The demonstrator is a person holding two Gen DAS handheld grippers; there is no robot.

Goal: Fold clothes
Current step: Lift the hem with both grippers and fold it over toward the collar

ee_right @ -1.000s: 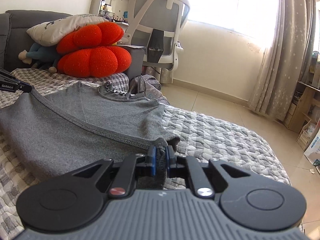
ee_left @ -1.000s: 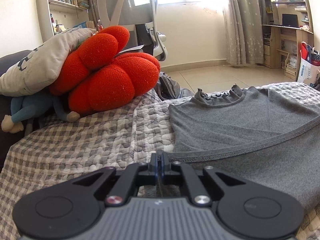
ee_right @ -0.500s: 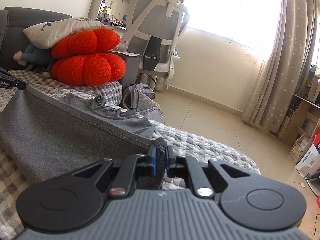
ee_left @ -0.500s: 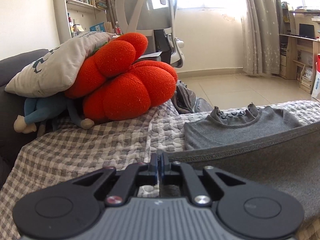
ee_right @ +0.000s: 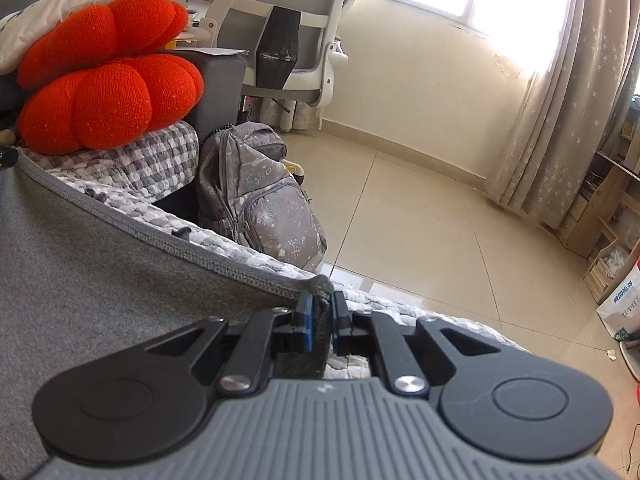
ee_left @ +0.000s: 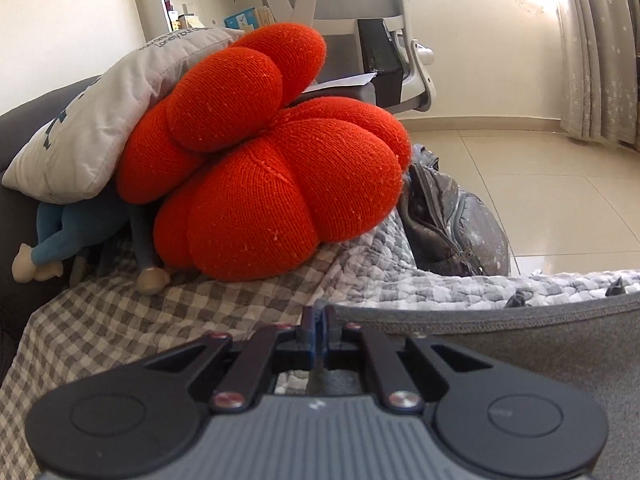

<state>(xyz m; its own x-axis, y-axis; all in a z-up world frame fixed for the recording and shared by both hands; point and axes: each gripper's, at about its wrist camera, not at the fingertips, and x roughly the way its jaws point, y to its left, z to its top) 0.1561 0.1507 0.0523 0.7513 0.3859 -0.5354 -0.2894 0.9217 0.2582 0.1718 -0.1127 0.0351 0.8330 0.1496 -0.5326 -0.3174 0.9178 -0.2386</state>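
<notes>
A: Shirt (ee_right: 88,280) status: what has changed over the last second?

B: A second ago the grey shirt lay open on the bed, neckline and upper body fully exposed. Now the stitched hem (ee_right: 224,264) has been carried across toward the neck end. In the left wrist view only two dark tips of the neckline ruffle (ee_left: 616,290) show above the hem edge. The red cushion (ee_left: 272,184) and the backpack (ee_right: 264,208) fill far more of both views than before, so both grippers have travelled toward that end of the bed.

A: Meaning for the task?

B: My reading: the bottom-to-top fold is nearly laid over. What remains is to align the hem with the neckline, set it down, and release.

A: Jaw state, left gripper (ee_left: 319,322)?

B: Closed almost completely, with a thin layer of grey cloth pinched at the hem's left corner.

A: Right gripper (ee_right: 319,312)?

B: Narrow gap, filled by a thicker bunch of fabric at the hem's right corner; the blue pads (ee_right: 307,322) press on it.

A: Shirt position?

B: On the quilted bedcover (ee_left: 392,284), hem stretched taut between both grippers, just above the lower layer.
</notes>
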